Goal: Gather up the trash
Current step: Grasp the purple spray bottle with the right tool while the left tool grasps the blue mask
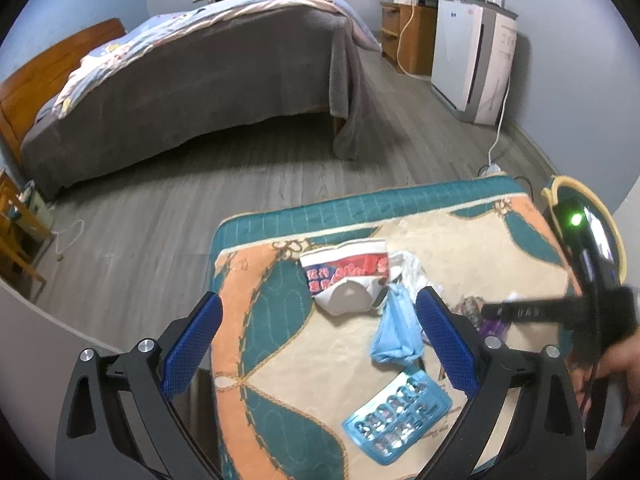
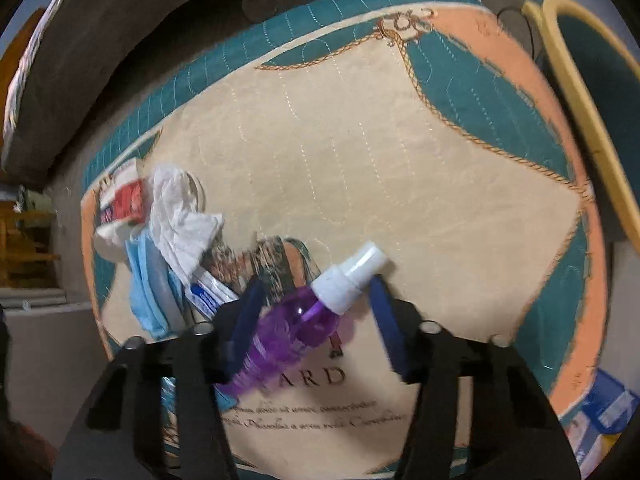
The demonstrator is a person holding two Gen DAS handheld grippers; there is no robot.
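While right claw [image 2: 316, 292] straddles purple spray bottle [image 2: 304, 312] | left claw [image 1: 320, 320] spread

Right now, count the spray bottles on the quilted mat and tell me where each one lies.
1: a purple spray bottle with a white nozzle, lying between the fingers of the right tool, right of the trash pile. Others may be hidden under the crumpled tissue.
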